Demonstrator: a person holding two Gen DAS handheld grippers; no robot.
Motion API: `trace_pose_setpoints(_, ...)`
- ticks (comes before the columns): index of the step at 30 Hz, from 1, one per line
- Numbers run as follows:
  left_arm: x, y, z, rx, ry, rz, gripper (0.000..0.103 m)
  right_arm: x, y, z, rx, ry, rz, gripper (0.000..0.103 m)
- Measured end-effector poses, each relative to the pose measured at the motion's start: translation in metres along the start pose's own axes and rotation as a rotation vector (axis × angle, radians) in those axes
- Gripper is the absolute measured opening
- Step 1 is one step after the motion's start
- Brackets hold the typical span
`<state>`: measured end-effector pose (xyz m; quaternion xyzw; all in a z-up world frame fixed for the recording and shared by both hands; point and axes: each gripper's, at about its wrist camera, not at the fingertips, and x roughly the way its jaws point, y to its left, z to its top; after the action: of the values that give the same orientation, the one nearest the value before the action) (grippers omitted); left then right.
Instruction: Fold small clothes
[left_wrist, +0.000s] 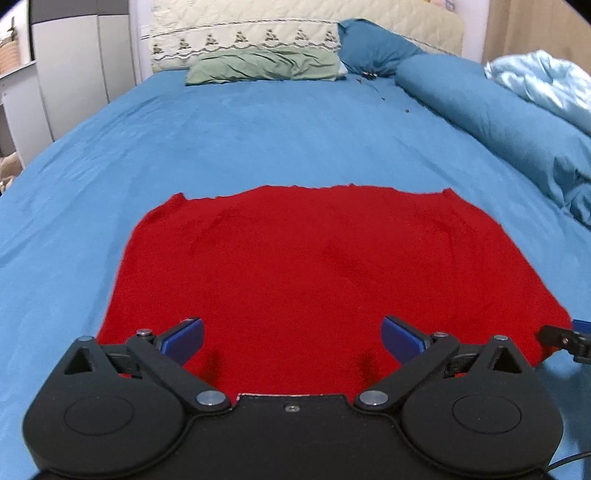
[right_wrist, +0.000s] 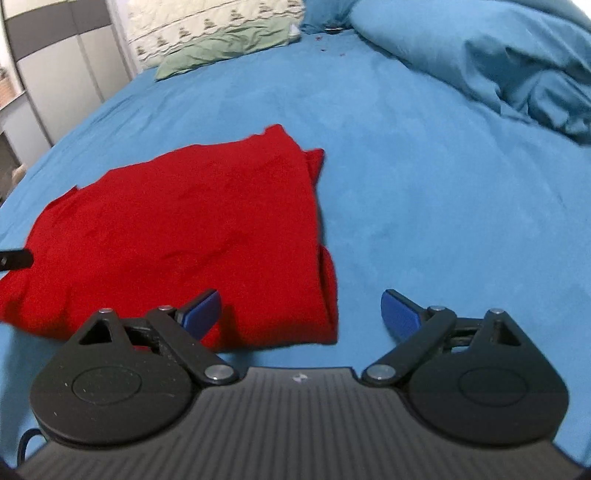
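A red garment (left_wrist: 314, 266) lies flat on the blue bed sheet (left_wrist: 258, 129), folded into a rough rectangle. It also shows in the right wrist view (right_wrist: 184, 229), with a doubled edge along its right side. My left gripper (left_wrist: 291, 336) is open and empty, hovering over the garment's near edge. My right gripper (right_wrist: 301, 314) is open and empty, straddling the garment's near right corner. The right gripper's tip shows at the far right of the left wrist view (left_wrist: 565, 338).
A green pillow (left_wrist: 266, 64) and a cream quilted headboard (left_wrist: 258, 33) lie at the far end. A rumpled blue duvet (left_wrist: 498, 114) runs along the right side. Grey wardrobe doors (left_wrist: 70, 66) stand to the left of the bed.
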<state>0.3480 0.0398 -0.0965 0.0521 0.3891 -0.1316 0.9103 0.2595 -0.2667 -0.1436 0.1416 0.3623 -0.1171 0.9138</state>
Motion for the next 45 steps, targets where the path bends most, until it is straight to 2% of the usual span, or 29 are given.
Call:
trace_pose_setpoints(5, 0.021, -0.009, -0.002, -0.017, 0.039, -0.015, 0.103, 0.022, 0.007, -0.008, -0.065, -0.021, 0.009, 0.100)
trace_pose_setpoints(8, 0.031, -0.014, -0.003, -0.022, 0.055, -0.018, 0.103, 0.025, 0.015, -0.015, -0.133, -0.051, 0.000, 0.091)
trace_pose_setpoints(9, 0.035, -0.016, -0.003, -0.022, 0.059, -0.018, 0.103, 0.025, 0.015, -0.017, -0.139, -0.059, 0.007, 0.085)
trace_pose_setpoints(11, 0.040, -0.019, -0.002, -0.023, 0.065, -0.015, 0.103, 0.024, 0.016, -0.019, -0.135, -0.064, 0.021, 0.079)
trace_pose_setpoints(13, 0.046, -0.021, -0.001, -0.018, 0.070, -0.003, 0.103, 0.022, 0.015, -0.017, -0.118, -0.059, 0.030, 0.064)
trace_pose_setpoints(14, 0.049, -0.021, -0.001, -0.013, 0.073, 0.011, 0.103, 0.021, 0.014, -0.015, -0.105, -0.055, 0.037, 0.059)
trace_pose_setpoints(16, 0.056, -0.020, -0.001, -0.010, 0.082, 0.030, 0.103, 0.020, 0.010, -0.010, -0.070, -0.040, 0.051, 0.039)
trace_pose_setpoints(19, 0.067, -0.019, -0.003, 0.003, 0.105, 0.039, 0.103, 0.018, 0.004, 0.002, 0.018, -0.005, 0.076, 0.029)
trace_pose_setpoints(23, 0.075, -0.021, 0.003, 0.018, 0.145, 0.054, 0.103, 0.008, 0.000, 0.022, 0.188, 0.017, 0.129, 0.026)
trace_pose_setpoints(26, 0.072, -0.014, 0.010, -0.001, 0.169, 0.021, 0.101, -0.006, 0.014, 0.047, 0.270, -0.001, 0.204, 0.025)
trace_pose_setpoints(29, 0.047, 0.015, 0.010, -0.040, 0.136, -0.013, 0.097, -0.023, 0.056, 0.081, 0.243, -0.050, 0.301, 0.025)
trace_pose_setpoints(32, 0.015, 0.059, -0.001, -0.099, 0.093, -0.022, 0.097, -0.034, 0.125, 0.109, 0.123, -0.074, 0.454, 0.022)
trace_pose_setpoints(35, -0.014, 0.108, -0.026, -0.183, 0.059, -0.027, 0.098, -0.024, 0.204, 0.112, -0.046, -0.007, 0.569, 0.022)
trace_pose_setpoints(38, -0.030, 0.139, -0.060, -0.247, 0.045, -0.003, 0.098, 0.008, 0.281, 0.091, -0.197, 0.123, 0.669, 0.021)
trace_pose_setpoints(40, -0.028, 0.150, -0.074, -0.257, 0.078, 0.011, 0.098, 0.041, 0.322, 0.065, -0.263, 0.237, 0.676, 0.021)
trace_pose_setpoints(42, -0.024, 0.154, -0.077, -0.248, 0.104, -0.004, 0.098, 0.072, 0.350, 0.037, -0.319, 0.332, 0.641, 0.021)
trace_pose_setpoints(44, -0.026, 0.154, -0.076, -0.229, 0.087, 0.001, 0.098, 0.086, 0.361, 0.021, -0.343, 0.356, 0.613, 0.022)
trace_pose_setpoints(45, -0.027, 0.154, -0.076, -0.225, 0.081, -0.007, 0.098, 0.087, 0.362, 0.019, -0.336, 0.353, 0.616, 0.026)
